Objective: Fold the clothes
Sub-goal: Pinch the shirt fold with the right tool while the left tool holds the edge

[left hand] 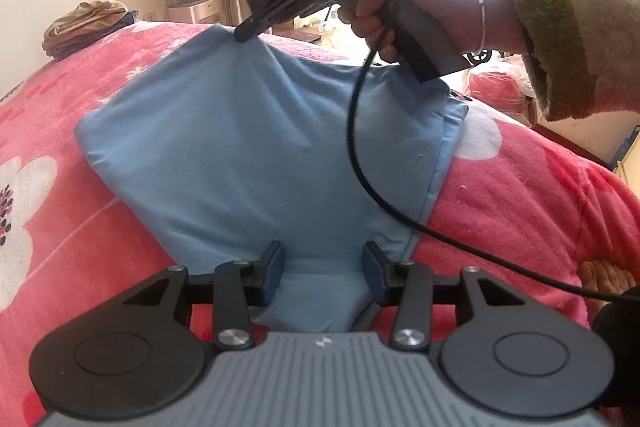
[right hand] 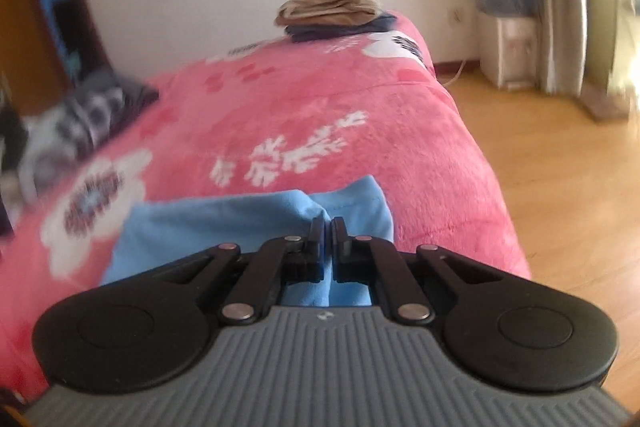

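A light blue garment [left hand: 256, 155] is spread on the pink floral bed [left hand: 100, 99]. Its far corner is pinched in the fully closed right claw [right hand: 328, 227] and lifted. The left claw [left hand: 323, 267] is held partly open, its pads straddling the near edge without pressing it.

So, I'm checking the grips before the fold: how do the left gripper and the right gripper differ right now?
The left gripper stands partly open, its pads either side of the blue garment's near edge without pinching it; the right gripper is shut on a pinch of cloth. The left sits low at the near edge; the right lifts the far corner into a peak. Both are black, two-fingered and on the same garment.
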Demonstrator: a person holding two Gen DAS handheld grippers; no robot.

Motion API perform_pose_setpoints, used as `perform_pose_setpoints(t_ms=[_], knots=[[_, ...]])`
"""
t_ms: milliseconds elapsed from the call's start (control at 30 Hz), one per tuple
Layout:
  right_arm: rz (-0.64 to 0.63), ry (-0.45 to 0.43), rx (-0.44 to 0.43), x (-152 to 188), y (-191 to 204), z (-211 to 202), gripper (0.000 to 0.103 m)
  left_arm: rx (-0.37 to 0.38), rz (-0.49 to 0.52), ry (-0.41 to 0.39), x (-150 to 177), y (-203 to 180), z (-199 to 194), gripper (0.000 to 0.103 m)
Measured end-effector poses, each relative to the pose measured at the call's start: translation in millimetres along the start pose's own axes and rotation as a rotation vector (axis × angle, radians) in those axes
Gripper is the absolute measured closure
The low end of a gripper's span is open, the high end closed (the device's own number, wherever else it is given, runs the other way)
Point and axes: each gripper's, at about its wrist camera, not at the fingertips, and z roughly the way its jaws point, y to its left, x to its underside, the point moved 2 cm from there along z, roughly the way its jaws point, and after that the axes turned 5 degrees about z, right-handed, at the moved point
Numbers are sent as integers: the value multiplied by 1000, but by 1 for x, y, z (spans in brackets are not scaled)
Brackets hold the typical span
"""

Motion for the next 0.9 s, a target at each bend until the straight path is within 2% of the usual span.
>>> perform_pose_setpoints(t_ms=[300, 700, 800, 900], knots=[[56, -30, 5, -3, -8, -5, 102, -4, 1, 5, 0, 1, 0, 55], [72, -36, 71, 6, -17, 1, 102, -7, 7, 3, 1, 0, 0, 53], [96, -4, 60, 10, -27, 10, 101, -7, 7, 2, 1, 0, 0, 53], [165, 22, -1, 9, -39, 8, 99, -8, 7, 0, 2, 1, 0, 53]])
